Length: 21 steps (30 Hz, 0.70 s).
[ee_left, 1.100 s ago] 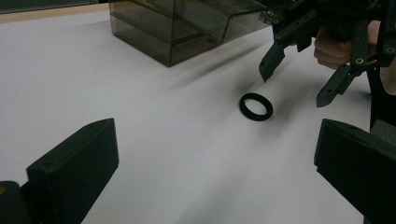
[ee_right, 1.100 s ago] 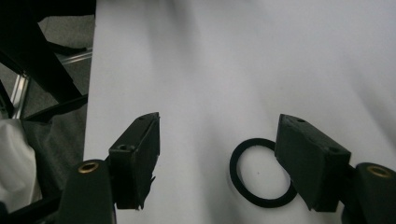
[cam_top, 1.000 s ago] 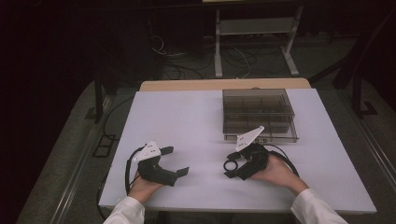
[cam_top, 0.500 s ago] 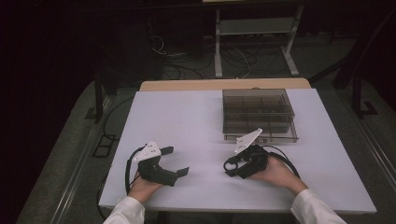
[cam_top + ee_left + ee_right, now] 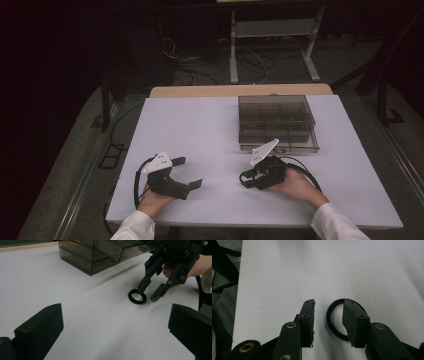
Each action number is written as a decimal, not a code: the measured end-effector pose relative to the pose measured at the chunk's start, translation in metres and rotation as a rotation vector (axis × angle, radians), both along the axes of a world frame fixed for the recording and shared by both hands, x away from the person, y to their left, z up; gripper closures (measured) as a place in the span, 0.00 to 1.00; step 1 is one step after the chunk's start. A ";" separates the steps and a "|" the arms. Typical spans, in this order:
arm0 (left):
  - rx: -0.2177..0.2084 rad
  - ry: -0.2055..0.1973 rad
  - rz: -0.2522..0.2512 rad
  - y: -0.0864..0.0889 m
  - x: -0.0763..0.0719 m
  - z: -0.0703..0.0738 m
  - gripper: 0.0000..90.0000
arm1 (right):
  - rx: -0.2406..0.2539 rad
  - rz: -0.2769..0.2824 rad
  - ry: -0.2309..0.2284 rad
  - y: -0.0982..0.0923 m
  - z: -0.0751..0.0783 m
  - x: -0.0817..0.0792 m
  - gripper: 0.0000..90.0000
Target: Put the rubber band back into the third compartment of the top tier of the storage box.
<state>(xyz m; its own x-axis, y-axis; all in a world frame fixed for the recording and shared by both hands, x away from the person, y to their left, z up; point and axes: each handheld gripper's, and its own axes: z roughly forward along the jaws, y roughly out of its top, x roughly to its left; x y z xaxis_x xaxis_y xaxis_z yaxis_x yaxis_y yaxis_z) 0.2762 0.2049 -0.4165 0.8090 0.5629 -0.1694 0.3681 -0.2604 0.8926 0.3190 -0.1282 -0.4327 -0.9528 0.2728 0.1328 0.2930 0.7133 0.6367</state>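
Observation:
A small black ring (image 5: 329,321) lies flat on the white table (image 5: 210,130). My right gripper (image 5: 328,305) points down at it, one jaw set inside the ring and the other outside, so the rim sits between them. Its jaws have just been closing, and a gap still shows between the pads and the rim. In the left gripper view the ring (image 5: 137,297) and the right gripper (image 5: 148,295) show at the upper right. My left gripper (image 5: 192,171) rests open on the table at the front left, with nothing between its jaws (image 5: 116,312).
A smoky clear plastic box (image 5: 277,122) with compartments stands at the back right of the table, just beyond the right gripper. Black cables trail from both grippers. The table's front edge is close to both hands.
The right gripper has tipped down over the ring, which lay just in front of it before, and its jaws have drawn closer together. The left gripper has stayed still.

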 end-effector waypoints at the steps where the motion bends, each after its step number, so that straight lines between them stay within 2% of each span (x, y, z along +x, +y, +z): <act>1: 0.000 0.000 0.000 0.000 0.000 0.000 0.00 | -0.002 0.002 0.003 0.000 -0.001 0.000 0.69; 6: 0.000 0.000 -0.001 0.000 0.000 0.000 0.00 | -0.020 -0.002 0.006 -0.001 -0.005 0.002 0.73; 21: 0.002 0.000 -0.003 -0.001 0.000 0.000 0.00 | -0.040 -0.001 0.007 0.002 -0.008 0.002 0.92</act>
